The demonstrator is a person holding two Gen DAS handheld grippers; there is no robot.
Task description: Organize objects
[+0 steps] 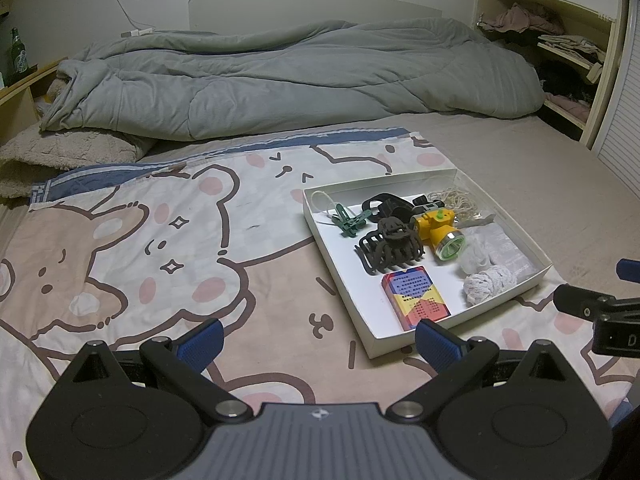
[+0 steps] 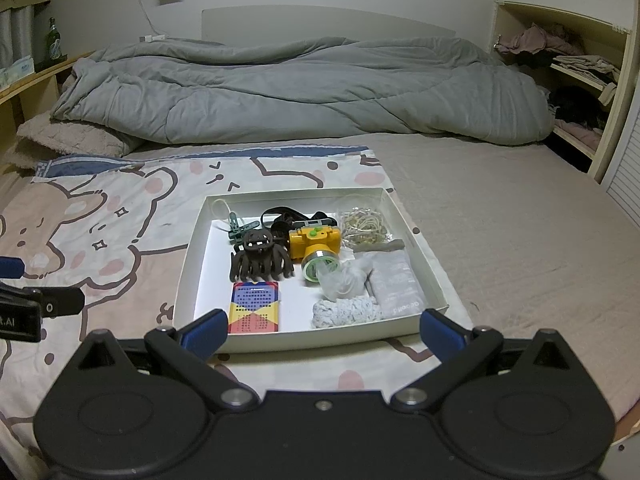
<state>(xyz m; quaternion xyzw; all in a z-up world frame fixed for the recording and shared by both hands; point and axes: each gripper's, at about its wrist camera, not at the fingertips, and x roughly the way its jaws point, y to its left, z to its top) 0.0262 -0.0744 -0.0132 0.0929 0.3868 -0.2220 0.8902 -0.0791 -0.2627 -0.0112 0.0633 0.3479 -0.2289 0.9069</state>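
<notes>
A white shallow box (image 1: 340, 264) (image 2: 188, 276) lies on the bed's bear-print cloth (image 1: 140, 240). In it are a brown hair claw (image 1: 390, 248) (image 2: 260, 258), a yellow headlamp (image 1: 438, 232) (image 2: 318, 244), a green clip (image 1: 348, 222) (image 2: 240, 228), a colourful card pack (image 1: 414, 294) (image 2: 254, 306), a white knitted roll (image 1: 490, 284) (image 2: 344, 312), a grey packet (image 2: 398, 284) and a bag of rubber bands (image 2: 364, 222). My left gripper (image 1: 318, 342) is open and empty, left of the box's near corner. My right gripper (image 2: 322, 332) is open and empty, just before the box's near wall.
A rumpled grey duvet (image 1: 300, 76) (image 2: 300, 88) fills the far half of the bed. A shelf with folded clothes (image 1: 560, 52) (image 2: 576, 72) stands at the right. A green bottle (image 1: 16, 52) stands on a ledge at the far left.
</notes>
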